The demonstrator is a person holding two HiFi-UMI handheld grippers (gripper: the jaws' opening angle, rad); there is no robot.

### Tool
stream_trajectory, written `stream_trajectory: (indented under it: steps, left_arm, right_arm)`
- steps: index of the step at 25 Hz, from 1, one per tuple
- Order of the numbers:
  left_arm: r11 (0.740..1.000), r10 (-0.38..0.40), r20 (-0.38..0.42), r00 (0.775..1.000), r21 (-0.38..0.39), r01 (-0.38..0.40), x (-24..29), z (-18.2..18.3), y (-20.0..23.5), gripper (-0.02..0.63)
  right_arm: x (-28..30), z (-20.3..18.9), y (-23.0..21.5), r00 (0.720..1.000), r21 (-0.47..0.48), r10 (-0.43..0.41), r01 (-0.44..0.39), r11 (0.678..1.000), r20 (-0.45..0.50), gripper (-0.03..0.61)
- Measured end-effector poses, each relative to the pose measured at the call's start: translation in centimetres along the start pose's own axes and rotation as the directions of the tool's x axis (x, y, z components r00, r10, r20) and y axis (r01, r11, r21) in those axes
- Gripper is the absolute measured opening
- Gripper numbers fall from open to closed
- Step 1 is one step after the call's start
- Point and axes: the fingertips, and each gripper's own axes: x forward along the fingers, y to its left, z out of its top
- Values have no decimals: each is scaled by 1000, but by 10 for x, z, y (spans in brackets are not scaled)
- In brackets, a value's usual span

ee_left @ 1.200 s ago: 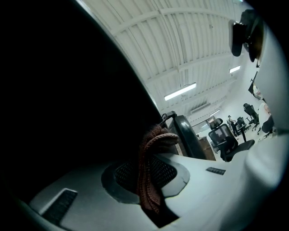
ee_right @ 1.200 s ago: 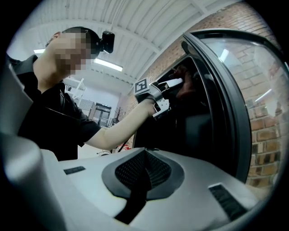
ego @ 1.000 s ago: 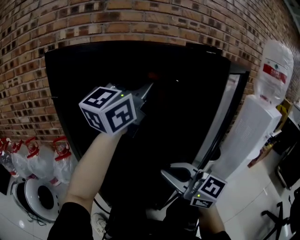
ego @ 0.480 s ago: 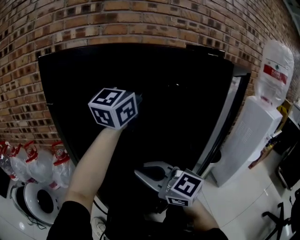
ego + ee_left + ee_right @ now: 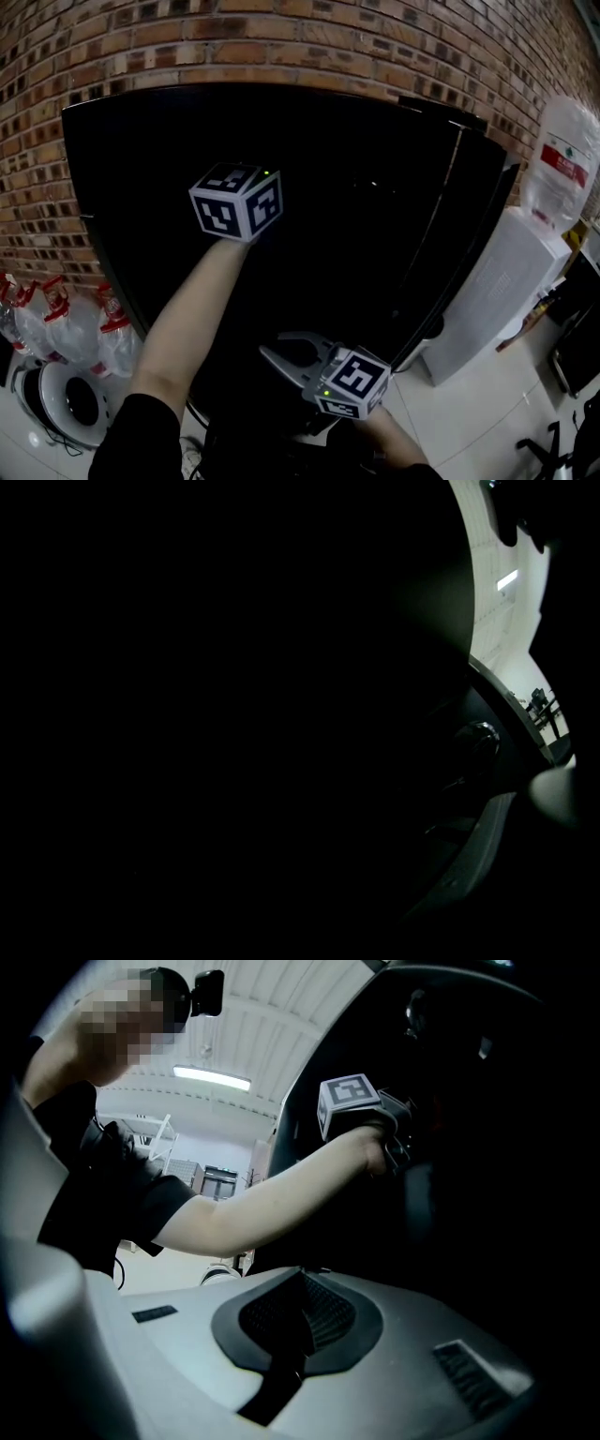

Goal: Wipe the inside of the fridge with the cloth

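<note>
The tall black fridge (image 5: 375, 244) stands against the brick wall, its door almost flush, with only a thin seam (image 5: 457, 187) at the right. My left gripper, known by its marker cube (image 5: 236, 204), is held up against the black front; its jaws are lost in the dark. The left gripper view is nearly all black. From the right gripper view I see the left gripper (image 5: 398, 1143) touching the dark panel. Lower down, my right gripper (image 5: 286, 349) stands open and holds nothing, close to the fridge front. No cloth shows in any view.
A white water dispenser (image 5: 506, 281) with a bottle (image 5: 567, 159) on top stands right of the fridge. Several empty water jugs (image 5: 56, 319) and a round fan (image 5: 66, 403) sit on the floor at the lower left. White tiled floor (image 5: 487, 422) lies to the right.
The fridge door has swung from ajar, white inner edge showing, to nearly flush. My left gripper has shifted right with it. My right gripper has moved left and down.
</note>
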Motion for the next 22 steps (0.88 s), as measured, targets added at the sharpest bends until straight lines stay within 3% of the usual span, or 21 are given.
stream_trajectory:
  steps: [7, 18, 22]
  left_arm:
    - [998, 46, -6, 999, 31, -46, 20, -14, 26, 47]
    - [998, 32, -62, 998, -54, -35, 49, -60, 26, 48]
    - [995, 66, -51, 997, -69, -69, 41, -61, 30, 48]
  right_arm:
    - [10, -6, 1, 1000, -1, 17, -17, 1000, -8, 3]
    - [1, -14, -5, 1000, 27, 16, -16, 1000, -11, 4]
    - [-2, -17, -5, 1000, 35, 19, -19, 999, -11, 4]
